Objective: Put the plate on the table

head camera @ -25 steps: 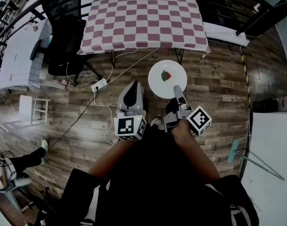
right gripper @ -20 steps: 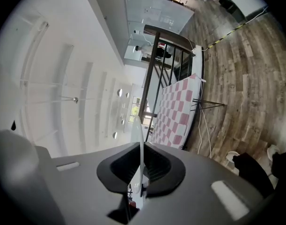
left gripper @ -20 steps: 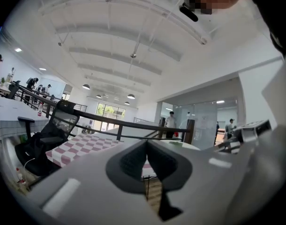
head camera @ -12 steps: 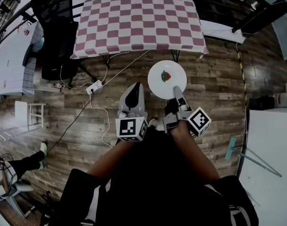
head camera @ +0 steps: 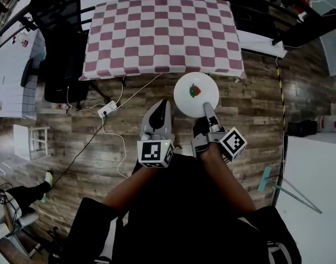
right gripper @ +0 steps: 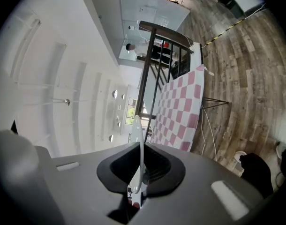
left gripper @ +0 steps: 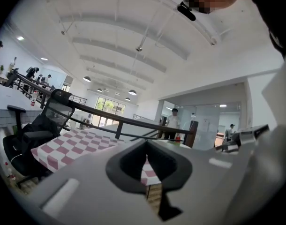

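A white plate [head camera: 185, 97] with a red and green mark in its middle hangs level above the wood floor, just short of the near edge of the table [head camera: 157, 32] with the red-and-white checked cloth. My right gripper [head camera: 207, 109] is shut on the plate's near rim. In the right gripper view the plate [right gripper: 139, 139] shows edge-on between the jaws of the right gripper [right gripper: 138, 175], with the table [right gripper: 180, 111] beyond. My left gripper [head camera: 158, 113] is beside it to the left, shut and holding nothing. In the left gripper view, the left gripper [left gripper: 146, 162] points at the table [left gripper: 82, 142].
A black office chair [head camera: 63, 43] stands at the table's left end. A power strip [head camera: 107, 110] and white cables lie on the floor under the near edge. A black railing runs behind the table. White tables flank the scene at left [head camera: 8, 70] and right [head camera: 316, 202].
The table has drawn closer in the head view, so the plate now sits nearer its near edge. Both grippers keep their places, and the right one still grips the plate.
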Demonstrator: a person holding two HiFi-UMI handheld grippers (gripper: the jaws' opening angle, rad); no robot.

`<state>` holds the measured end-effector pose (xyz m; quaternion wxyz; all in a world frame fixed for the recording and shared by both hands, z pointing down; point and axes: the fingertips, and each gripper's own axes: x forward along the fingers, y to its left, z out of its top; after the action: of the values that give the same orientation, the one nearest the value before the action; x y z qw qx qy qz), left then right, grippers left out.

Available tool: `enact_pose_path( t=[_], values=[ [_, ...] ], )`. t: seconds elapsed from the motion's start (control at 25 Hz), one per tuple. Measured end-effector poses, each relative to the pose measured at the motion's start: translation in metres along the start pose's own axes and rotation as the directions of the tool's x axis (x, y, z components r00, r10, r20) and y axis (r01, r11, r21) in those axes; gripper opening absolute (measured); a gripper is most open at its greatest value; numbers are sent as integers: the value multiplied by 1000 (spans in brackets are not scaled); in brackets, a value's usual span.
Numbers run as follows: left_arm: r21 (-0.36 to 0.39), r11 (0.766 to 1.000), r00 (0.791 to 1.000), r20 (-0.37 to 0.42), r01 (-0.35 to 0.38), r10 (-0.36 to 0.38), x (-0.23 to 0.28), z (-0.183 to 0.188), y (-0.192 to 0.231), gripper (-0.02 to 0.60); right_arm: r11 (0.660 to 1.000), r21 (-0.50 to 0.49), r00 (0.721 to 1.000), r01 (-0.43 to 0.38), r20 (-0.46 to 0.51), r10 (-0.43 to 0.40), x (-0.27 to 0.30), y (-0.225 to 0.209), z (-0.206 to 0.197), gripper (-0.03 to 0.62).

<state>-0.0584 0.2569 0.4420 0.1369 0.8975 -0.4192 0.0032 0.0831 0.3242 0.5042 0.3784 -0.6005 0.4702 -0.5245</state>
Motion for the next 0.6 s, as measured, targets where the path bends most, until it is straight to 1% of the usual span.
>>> enact_pose_path(
  t=[0.16, 0.36, 0.6],
  values=[
    [13, 1000, 1000, 1, 1, -1, 44, 15, 20, 9, 999, -36, 1000, -5, 11, 5, 42, 18, 18, 17],
    [6, 1000, 1000, -1, 0, 0, 88, 36, 56, 9, 999, -37, 999, 4, 35, -3, 95, 39, 27, 17],
    [21, 1000, 1000, 10, -8, 7, 132, 61, 95, 9, 999, -39, 1000, -1, 30, 2, 146, 61, 31, 17]
  ],
)
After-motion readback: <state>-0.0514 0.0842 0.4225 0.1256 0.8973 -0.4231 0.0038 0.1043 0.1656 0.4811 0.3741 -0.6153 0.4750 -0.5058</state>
